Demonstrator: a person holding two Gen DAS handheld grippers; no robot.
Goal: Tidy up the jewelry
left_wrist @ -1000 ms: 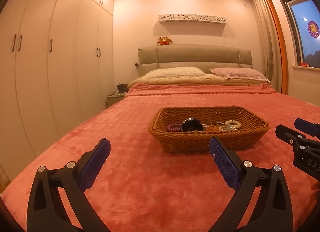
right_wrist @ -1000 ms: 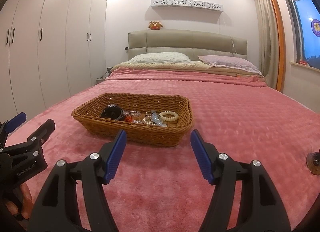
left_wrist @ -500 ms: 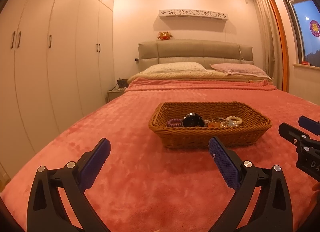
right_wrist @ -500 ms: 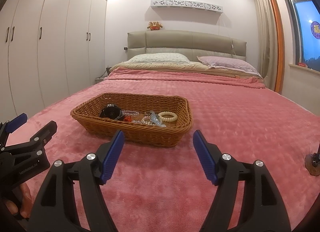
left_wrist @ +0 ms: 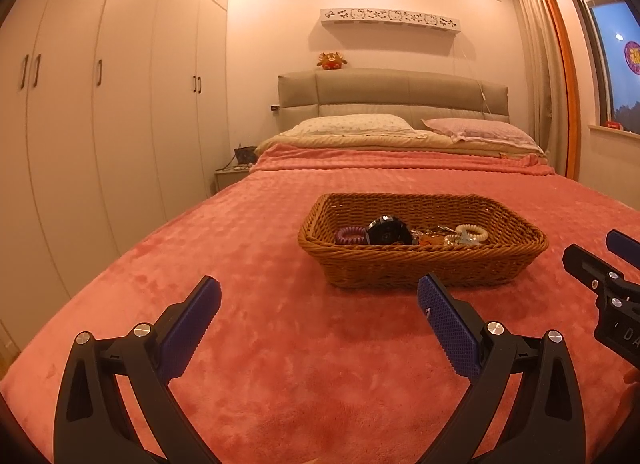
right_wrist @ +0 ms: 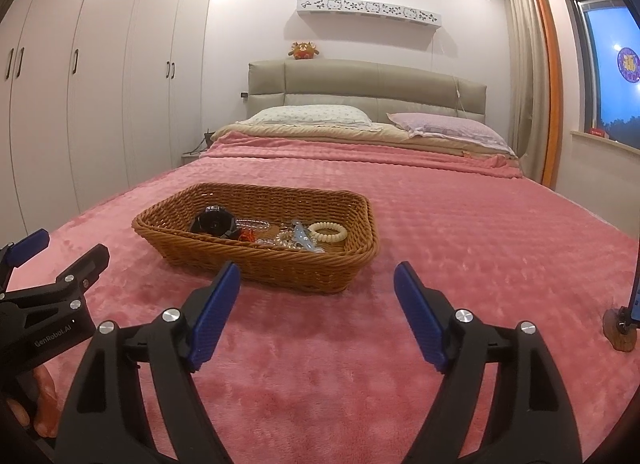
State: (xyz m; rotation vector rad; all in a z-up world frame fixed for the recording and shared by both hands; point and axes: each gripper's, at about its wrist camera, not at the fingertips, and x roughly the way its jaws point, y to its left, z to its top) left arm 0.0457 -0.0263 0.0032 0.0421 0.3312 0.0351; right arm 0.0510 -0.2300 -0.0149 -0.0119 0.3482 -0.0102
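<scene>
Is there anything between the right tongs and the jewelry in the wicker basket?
Only the basket's near wall. The right tongs stand open, having just widened, empty, over bare pink blanket. The jewelry lies low inside, so they would likely have to come in over the rim.

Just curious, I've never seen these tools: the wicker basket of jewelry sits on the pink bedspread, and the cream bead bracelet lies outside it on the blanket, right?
Not quite. The cream bead bracelet lies inside the wicker basket, at its right end, as the right wrist view shows. The basket does sit on the pink bedspread.
</scene>
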